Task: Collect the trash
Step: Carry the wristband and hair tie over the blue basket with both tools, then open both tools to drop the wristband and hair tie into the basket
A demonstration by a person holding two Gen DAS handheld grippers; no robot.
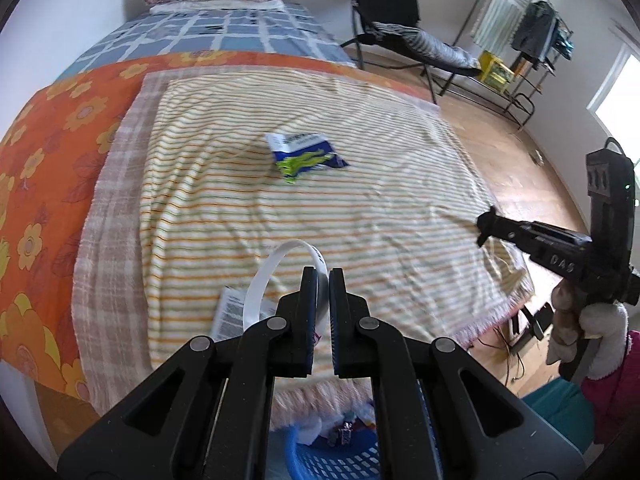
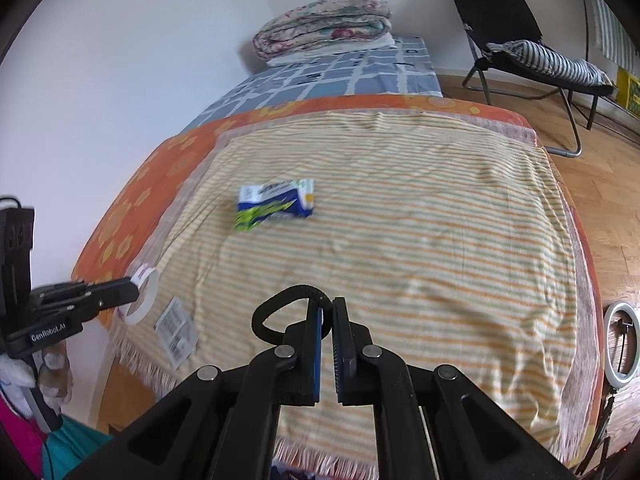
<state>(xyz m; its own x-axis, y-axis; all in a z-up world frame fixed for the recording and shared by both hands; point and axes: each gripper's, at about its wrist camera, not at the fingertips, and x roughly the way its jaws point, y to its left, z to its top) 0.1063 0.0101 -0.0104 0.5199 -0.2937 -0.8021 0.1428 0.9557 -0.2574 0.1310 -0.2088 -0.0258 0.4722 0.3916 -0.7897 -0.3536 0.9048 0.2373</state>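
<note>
My left gripper (image 1: 323,276) is shut on a white plastic ring (image 1: 264,280) and holds it above the near edge of the striped blanket (image 1: 360,208); the ring also shows in the right wrist view (image 2: 145,295). My right gripper (image 2: 327,308) is shut on a black elastic loop (image 2: 280,300). A blue, white and green wrapper (image 1: 306,155) lies flat mid-blanket, also in the right wrist view (image 2: 276,202). A printed paper leaflet (image 1: 229,316) lies near the blanket's front edge, also seen in the right wrist view (image 2: 176,330).
A blue basket (image 1: 332,458) with scraps stands on the floor below the bed's front edge. A folded quilt (image 2: 324,24) lies at the bed's far end. A black folding chair (image 2: 532,52) stands on the wooden floor at right. A ring light (image 2: 622,344) is at right.
</note>
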